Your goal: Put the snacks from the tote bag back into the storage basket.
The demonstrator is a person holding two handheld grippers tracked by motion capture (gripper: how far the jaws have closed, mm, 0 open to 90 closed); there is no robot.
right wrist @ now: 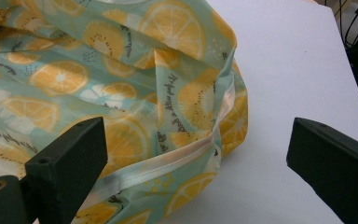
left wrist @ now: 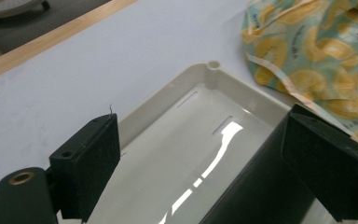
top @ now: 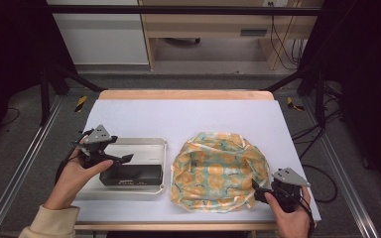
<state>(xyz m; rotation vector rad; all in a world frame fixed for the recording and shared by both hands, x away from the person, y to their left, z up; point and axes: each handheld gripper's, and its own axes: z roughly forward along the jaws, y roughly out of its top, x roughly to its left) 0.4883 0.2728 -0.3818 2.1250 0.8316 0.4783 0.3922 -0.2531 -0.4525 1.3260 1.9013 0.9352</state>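
Observation:
A shallow metal tray (top: 144,144) lies on the left half of the white table, with a black box (top: 131,174) along its near side. My left gripper (top: 120,149) hovers open over the tray's left part. In the left gripper view its jaws stand wide apart over the tray (left wrist: 168,93), one of them above the black box (left wrist: 256,186). A crumpled cloth (top: 218,171) printed with orange slices sits right of the tray. My right gripper (top: 260,191) is open at the cloth's near right corner, and the cloth's cream-trimmed edge (right wrist: 182,156) lies between its jaws.
Bare white table surface (top: 188,114) stretches behind the tray and cloth, with a wooden strip (top: 186,94) at the far edge. The cloth (left wrist: 317,46) lies close to the tray's right rim. Dark frame rails and cables surround the table.

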